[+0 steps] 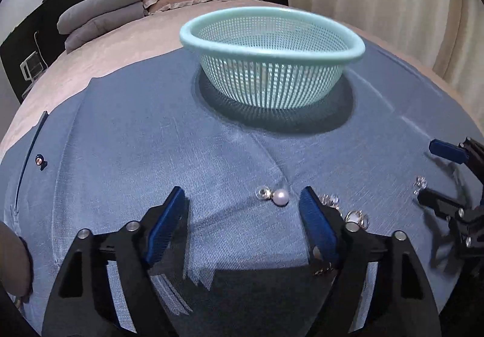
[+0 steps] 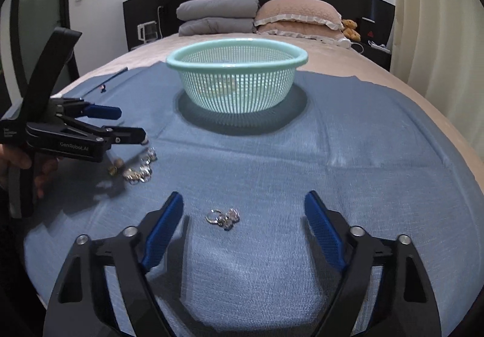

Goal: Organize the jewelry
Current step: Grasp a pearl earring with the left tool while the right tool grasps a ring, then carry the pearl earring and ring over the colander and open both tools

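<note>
In the left wrist view my left gripper (image 1: 242, 197) is open just above the blue cloth (image 1: 151, 155). A pearl earring (image 1: 279, 197) with a clear stone lies between its fingers, nearer the right one, and nothing touches it. Silver rings (image 1: 357, 217) lie just past that finger. In the right wrist view my right gripper (image 2: 243, 201) is open too. A small cluster of silver rings (image 2: 224, 218) lies on the cloth between its fingers, untouched. The left gripper (image 2: 131, 125) hangs over a loose pile of jewelry (image 2: 139, 167). A mint mesh basket (image 2: 236, 60) stands farther back.
The cloth covers a bed with grey and pink pillows (image 2: 296, 14) at the head. Curtains (image 2: 438, 34) hang along the right side. A hand (image 2: 18, 161) holds the left gripper's handle. A small metal snap (image 1: 39, 160) sits on the cloth's left edge.
</note>
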Motion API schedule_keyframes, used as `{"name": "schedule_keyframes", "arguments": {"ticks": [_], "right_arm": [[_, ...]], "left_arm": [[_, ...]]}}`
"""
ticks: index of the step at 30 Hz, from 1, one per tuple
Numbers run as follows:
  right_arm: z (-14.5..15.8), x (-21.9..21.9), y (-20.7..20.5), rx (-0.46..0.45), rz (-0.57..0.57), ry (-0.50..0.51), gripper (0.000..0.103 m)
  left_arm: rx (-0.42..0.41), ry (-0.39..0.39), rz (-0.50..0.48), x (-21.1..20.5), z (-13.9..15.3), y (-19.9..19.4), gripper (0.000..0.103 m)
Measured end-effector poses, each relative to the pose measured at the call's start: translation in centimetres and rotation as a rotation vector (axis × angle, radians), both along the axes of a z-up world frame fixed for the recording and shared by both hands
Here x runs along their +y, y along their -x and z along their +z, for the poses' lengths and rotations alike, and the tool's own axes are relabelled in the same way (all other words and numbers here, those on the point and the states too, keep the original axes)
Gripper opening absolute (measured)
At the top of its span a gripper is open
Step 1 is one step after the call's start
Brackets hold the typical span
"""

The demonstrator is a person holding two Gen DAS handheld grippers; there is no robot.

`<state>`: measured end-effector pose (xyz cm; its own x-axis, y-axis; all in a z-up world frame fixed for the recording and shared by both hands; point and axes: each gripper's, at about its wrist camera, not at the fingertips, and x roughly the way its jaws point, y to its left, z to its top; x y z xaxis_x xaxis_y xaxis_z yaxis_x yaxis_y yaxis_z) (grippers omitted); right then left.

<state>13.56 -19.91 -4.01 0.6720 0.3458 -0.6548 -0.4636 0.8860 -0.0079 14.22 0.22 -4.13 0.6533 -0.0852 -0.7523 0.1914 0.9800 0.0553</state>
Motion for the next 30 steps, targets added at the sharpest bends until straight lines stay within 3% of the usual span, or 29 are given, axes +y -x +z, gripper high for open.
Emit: {"name": "schedule_keyframes", "arguments": {"ticks": [2, 4, 5, 6, 7, 8, 12, 22, 30], "right_arm": [[-0.2, 0.1, -0.1, -0.001, 0.003, -0.007, 0.055], [-0.3, 0.4, -0.1, 0.005, 0.023, -0.003, 0.024], [-0.3, 0.5, 0.0, 0.008, 0.03, -0.002, 0.02], [-0.4, 0.5, 0.0, 0.013, 0.036, -0.003, 0.011], [-0.3, 0.5, 0.0, 0.015, 0.035, -0.003, 0.011], [-0.3, 0.4, 0.2, 0.014, 0.036, -0.001, 0.011], [-0.1, 0.2, 0.2, 0.022, 0.041, -0.004, 0.01], [1.7, -0.5, -0.2, 0.051, 0.019, -0.018, 0.01], [7.2, -1.4, -3.4, -0.082, -0.065, -0.055, 0.01]], "left_arm": [[-0.016, -0.005, -0.002, 0.2, -0.6, 0.2, 0.071], [-0.013, 0.014, 0.0, 0.6, -0.7, 0.1, 0.069], [-0.013, 0.02, 0.006, 0.8, -0.7, 0.0, 0.064], [-0.016, 0.024, 0.01, 1.0, -0.6, -0.1, 0.053], [-0.016, 0.034, 0.004, 1.1, -0.5, -0.1, 0.044], [-0.011, 0.045, -0.006, 1.1, -0.4, -0.1, 0.022], [0.025, 0.072, -0.06, 1.0, -0.4, 0.0, 0.011], [0.007, 0.094, -0.064, 1.2, 2.2, 2.0, 0.011], [-0.116, 0.059, -0.097, 0.3, 7.7, 1.9, 0.011]]}}
